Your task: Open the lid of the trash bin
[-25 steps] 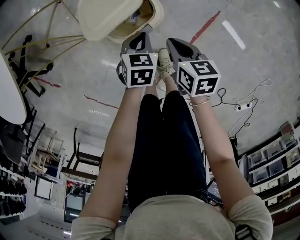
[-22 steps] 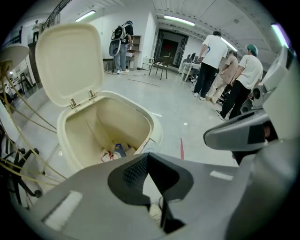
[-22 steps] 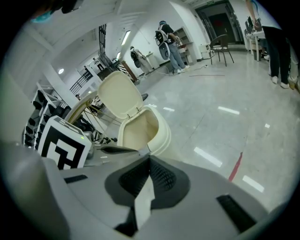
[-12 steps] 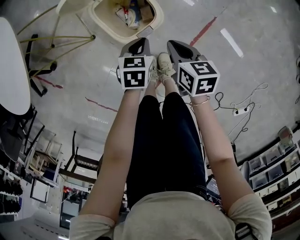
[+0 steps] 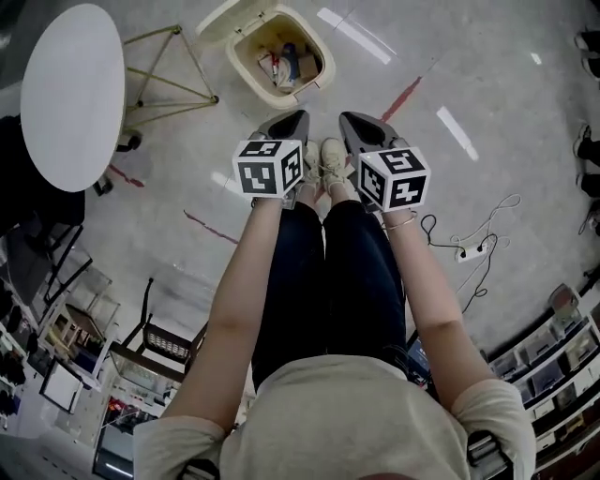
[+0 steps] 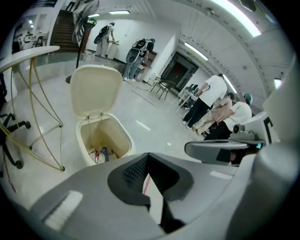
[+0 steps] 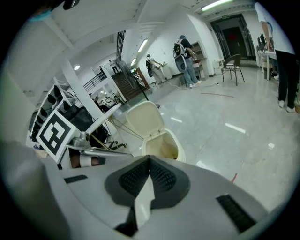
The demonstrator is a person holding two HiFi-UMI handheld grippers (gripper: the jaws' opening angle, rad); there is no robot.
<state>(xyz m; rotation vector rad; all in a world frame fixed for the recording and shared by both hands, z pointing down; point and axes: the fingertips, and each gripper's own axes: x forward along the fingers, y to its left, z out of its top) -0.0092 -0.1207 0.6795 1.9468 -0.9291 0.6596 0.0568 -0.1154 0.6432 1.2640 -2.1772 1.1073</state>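
We hold both grippers low in front of us, side by side and just apart, above our shoes (image 5: 325,157). The left gripper (image 5: 298,118) has its jaws clenched together with nothing between them. The right gripper (image 5: 345,118) is pressed closed on nothing too. Each one carries a black-and-white marker cube (image 5: 268,169) at its near end, by our wrists.

To our right a white power strip (image 5: 461,251) lies with its dark cables on the grey floor (image 5: 506,84), toward the edge lined with shelves (image 5: 548,361).

Just beyond the gripper tips, and slightly to the left, the trash bin (image 5: 261,90) stands on the floor, not touched by either gripper. Its lid (image 5: 218,19) is already open: it is swung up and tipped back on the hinges at the bin's far side, so the cream inside of the lid faces us in both gripper views. Some litter (image 5: 286,64) lies at the bottom of the bin, among it something blue.

Left of the bin stands a round white table (image 5: 73,94) on thin yellow legs (image 5: 173,80), near the bin but not touching it.

Much farther off, across the floor, the left gripper view shows several people (image 6: 213,101) standing near a dark doorway.
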